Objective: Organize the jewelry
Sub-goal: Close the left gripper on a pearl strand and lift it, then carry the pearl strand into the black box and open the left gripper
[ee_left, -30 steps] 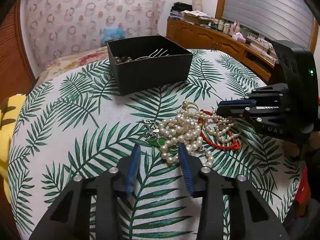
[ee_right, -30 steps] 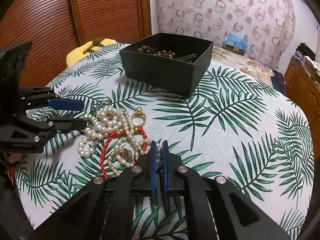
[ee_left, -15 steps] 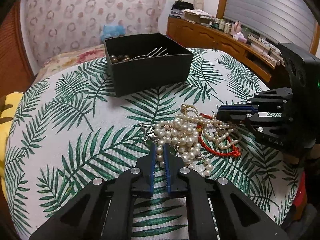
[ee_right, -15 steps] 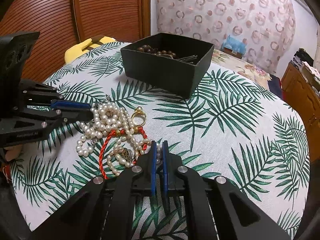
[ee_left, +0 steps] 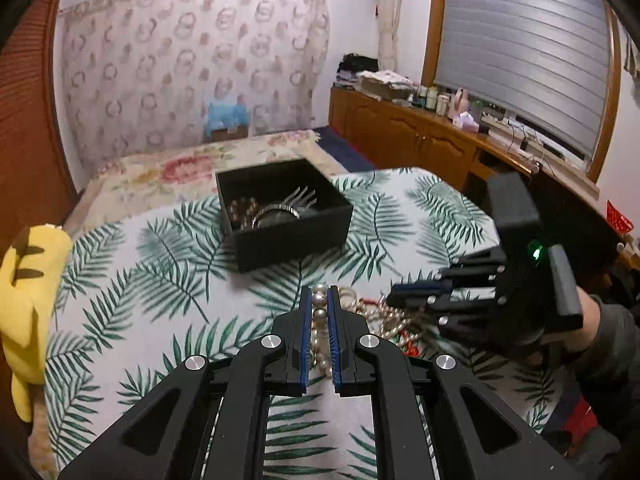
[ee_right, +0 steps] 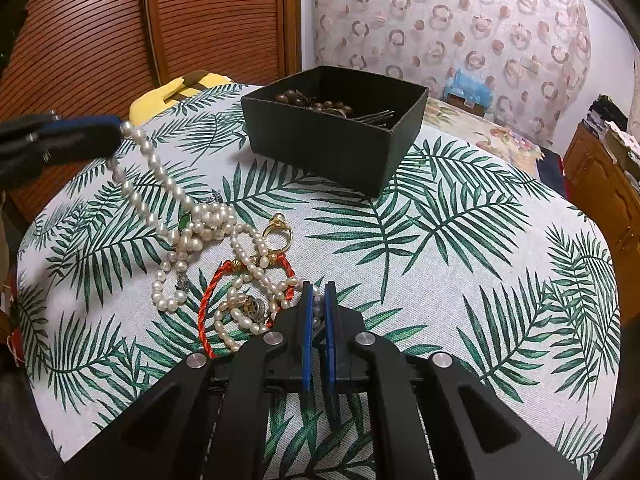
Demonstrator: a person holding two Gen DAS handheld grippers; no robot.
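My left gripper (ee_left: 319, 300) is shut on a large-pearl necklace (ee_left: 319, 312) and holds it lifted above the table; in the right wrist view the left gripper (ee_right: 116, 130) is at the far left and the strand (ee_right: 160, 184) hangs down to the jewelry pile (ee_right: 224, 264). My right gripper (ee_right: 318, 300) is shut on a small-pearl strand (ee_right: 318, 304) at the pile's near edge, low on the cloth. The pile holds a red cord bracelet (ee_right: 208, 300) and a gold ring (ee_right: 278, 232). The black box (ee_right: 336, 124) holds brown beads and hairpins.
The table wears a palm-leaf cloth (ee_right: 460, 240). A yellow plush toy (ee_left: 28, 280) sits at the table's left edge. A bed (ee_left: 180, 168) lies behind the box, and a wooden sideboard (ee_left: 420, 140) stands at the right.
My left gripper closed on the large-pearl necklace and has risen, pulling the strand up out of the pile. My right gripper has stayed shut on the small pearls.
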